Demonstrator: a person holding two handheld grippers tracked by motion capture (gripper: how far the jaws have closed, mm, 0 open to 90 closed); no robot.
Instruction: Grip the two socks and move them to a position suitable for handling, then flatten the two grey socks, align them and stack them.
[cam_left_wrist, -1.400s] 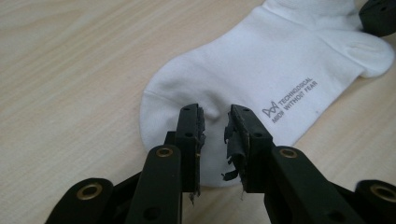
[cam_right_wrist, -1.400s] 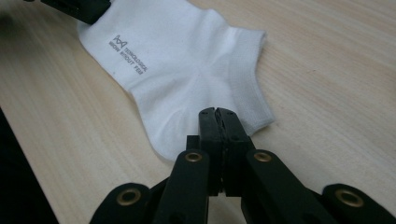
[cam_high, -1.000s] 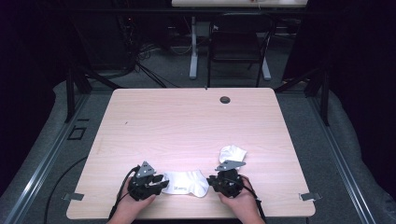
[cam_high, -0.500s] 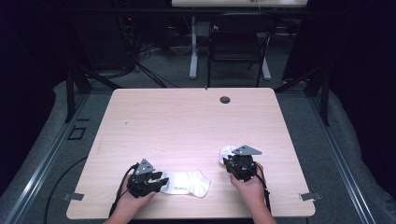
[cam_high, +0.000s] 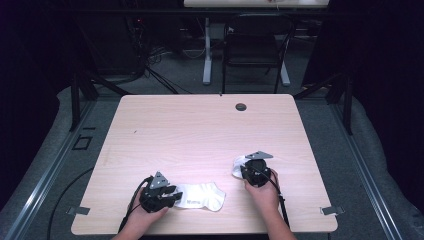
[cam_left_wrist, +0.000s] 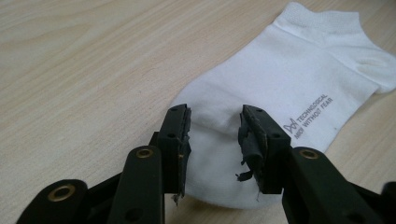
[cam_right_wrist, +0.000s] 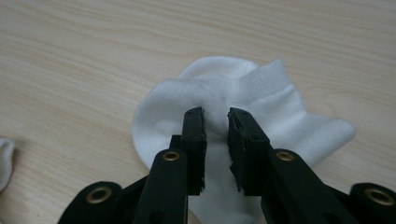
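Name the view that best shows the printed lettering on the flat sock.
The left gripper view: the flat sock lies close, its grey lettering readable. The high view shows that sock small, its print a faint smudge. The right gripper view catches a white edge.

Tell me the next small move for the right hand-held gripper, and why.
Probably close the right hand-held gripper on the crumpled sock. Its jaws, which have just been closing, stand over the sock with a narrow gap, not clearly pinching it. The flat sock waits by the left hand-held gripper.
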